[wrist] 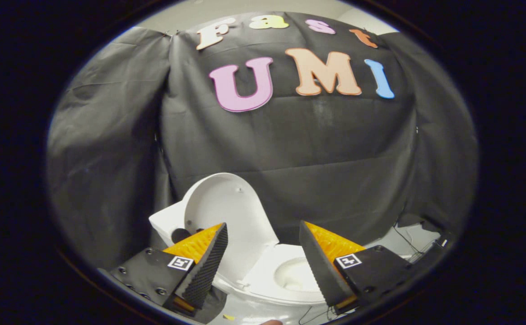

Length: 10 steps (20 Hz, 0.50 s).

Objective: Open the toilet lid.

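Observation:
A white toilet [285,275] stands below and just ahead of my fingers. Its lid [226,210] is raised, standing upright and leaning back toward the cistern [168,221], with its pale underside facing me. The seat and the open bowl [294,273] lie between my two fingers. My gripper [263,228] is open, with nothing between its fingers. The left finger [206,264] sits in front of the lid's lower edge, but I cannot tell if it touches. The right finger [319,266] hangs over the bowl's right rim.
Black cloth walls [290,149] close the booth behind and beside the toilet. A light floor [407,241] with thin dark cables shows to the right of the bowl. A small yellowish scrap [229,317] lies on the floor near the toilet's front.

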{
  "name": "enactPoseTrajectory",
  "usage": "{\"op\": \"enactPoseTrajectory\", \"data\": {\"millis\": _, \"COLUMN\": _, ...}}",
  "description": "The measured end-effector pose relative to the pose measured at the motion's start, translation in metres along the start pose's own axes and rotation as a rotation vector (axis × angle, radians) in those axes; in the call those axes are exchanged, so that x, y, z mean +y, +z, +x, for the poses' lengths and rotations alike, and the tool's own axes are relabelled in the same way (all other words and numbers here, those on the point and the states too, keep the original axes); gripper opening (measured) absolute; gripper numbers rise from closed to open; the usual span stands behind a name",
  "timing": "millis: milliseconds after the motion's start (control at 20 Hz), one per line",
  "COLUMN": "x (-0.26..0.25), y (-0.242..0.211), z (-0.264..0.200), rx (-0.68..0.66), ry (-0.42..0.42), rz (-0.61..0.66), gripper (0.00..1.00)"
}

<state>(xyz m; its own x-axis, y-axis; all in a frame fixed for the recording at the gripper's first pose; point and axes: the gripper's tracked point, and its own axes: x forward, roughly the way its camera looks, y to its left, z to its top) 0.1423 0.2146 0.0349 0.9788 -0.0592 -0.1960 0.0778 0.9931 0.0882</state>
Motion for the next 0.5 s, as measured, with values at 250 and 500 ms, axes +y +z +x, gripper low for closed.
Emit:
{"op": "enactPoseTrajectory", "data": {"millis": 250, "x": -0.047, "y": -0.001, "z": -0.013, "rx": -0.05, "ry": -0.015, "rz": 0.026, "gripper": 0.98}}
{"op": "enactPoseTrajectory", "data": {"millis": 500, "x": -0.083, "y": -0.003, "z": -0.033, "rx": -0.109, "ry": -0.008, "rz": 0.041, "gripper": 0.98}}
